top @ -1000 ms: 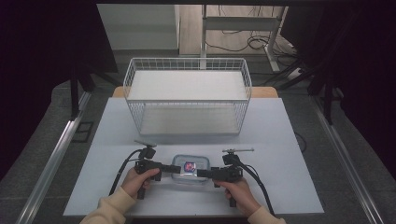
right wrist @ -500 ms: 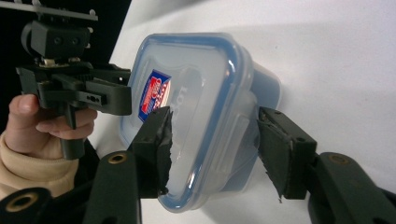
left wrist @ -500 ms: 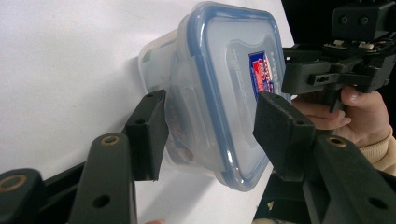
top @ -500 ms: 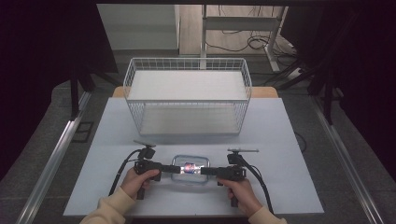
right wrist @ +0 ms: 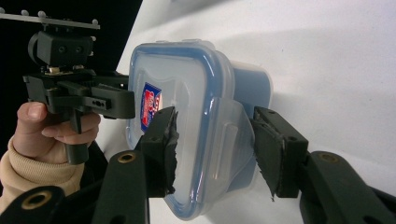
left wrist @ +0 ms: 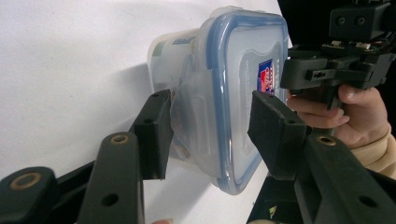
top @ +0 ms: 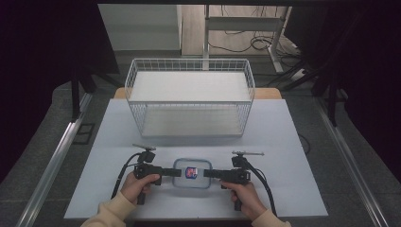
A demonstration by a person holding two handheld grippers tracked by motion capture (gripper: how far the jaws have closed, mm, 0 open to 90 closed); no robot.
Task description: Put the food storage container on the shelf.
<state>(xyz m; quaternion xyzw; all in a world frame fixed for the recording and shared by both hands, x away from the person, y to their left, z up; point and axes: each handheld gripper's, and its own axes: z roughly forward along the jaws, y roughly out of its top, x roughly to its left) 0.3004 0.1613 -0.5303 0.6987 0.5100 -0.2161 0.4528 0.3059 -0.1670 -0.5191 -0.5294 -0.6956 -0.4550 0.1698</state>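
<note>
the print on the small label (top: 190,173) of the container (top: 191,173) lid is too small to read. what lies inside the container stays unclear through the cloudy wall. the person's forearms are cut off at the near edge of the desk (top: 283,142).

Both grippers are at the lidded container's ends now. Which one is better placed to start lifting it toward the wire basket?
Probably right. The right gripper has just closed, pads pressing the container at its clip flap. The left gripper has been closing, but a gap remains beside one pad. The basket stands straight ahead.
</note>
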